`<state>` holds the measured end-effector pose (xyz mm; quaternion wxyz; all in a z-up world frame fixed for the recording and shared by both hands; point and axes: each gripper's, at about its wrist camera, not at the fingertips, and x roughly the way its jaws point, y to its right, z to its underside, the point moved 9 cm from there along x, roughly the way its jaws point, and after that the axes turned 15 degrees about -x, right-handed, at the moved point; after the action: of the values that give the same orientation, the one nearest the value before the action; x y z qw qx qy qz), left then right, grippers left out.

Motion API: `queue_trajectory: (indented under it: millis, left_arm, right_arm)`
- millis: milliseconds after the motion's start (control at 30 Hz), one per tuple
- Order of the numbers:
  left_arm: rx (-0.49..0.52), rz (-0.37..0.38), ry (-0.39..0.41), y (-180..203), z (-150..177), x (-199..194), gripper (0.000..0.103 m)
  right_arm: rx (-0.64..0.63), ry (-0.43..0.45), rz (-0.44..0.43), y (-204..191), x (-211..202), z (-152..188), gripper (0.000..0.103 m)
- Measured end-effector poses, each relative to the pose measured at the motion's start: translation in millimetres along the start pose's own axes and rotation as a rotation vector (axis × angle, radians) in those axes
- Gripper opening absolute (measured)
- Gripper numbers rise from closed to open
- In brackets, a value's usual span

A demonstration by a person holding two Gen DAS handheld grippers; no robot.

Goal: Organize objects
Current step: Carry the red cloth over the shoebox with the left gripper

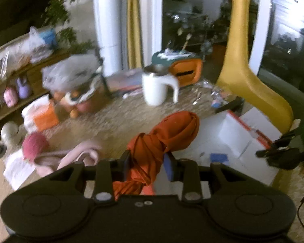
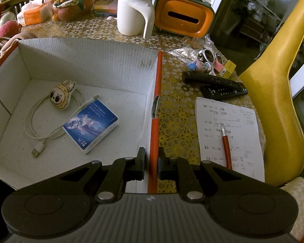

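My left gripper (image 1: 147, 162) is shut on a knotted orange cloth (image 1: 168, 137) and holds it above the table, left of the white box (image 1: 233, 139). My right gripper (image 2: 152, 162) is shut on the box's right wall with the orange rim (image 2: 158, 93). Inside the box (image 2: 91, 60) lie a blue tissue pack (image 2: 91, 124), a white USB cable (image 2: 38, 129) and a small plush face toy (image 2: 60, 96). The right gripper also shows in the left wrist view (image 1: 283, 151) at the box's right side.
A white mug (image 2: 131, 14), an orange tissue holder (image 2: 184, 18), two remotes (image 2: 216, 83), sunglasses (image 2: 208, 55), small trinkets, and a paper sheet (image 2: 229, 133) with a red pen (image 2: 227, 147) lie on the table. A yellow chair (image 2: 273, 93) stands at the right. A pink cloth (image 1: 71, 158) lies to the left.
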<state>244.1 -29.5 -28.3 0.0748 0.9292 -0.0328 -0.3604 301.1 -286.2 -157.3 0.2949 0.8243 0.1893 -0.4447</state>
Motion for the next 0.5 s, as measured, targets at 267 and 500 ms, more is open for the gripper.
queue_trajectory:
  millis: [267, 500]
  left_arm:
    - [0.108, 0.043, 0.029, 56.5, -4.0, 5.9, 0.032]
    - [0.212, 0.068, 0.035, 99.6, 4.3, 19.6, 0.032]
  right_arm:
    - [0.007, 0.003, -0.008, -0.3, 0.8, 0.1, 0.011]
    - [0.022, 0.008, -0.018, 0.4, 1.3, 1.2, 0.011]
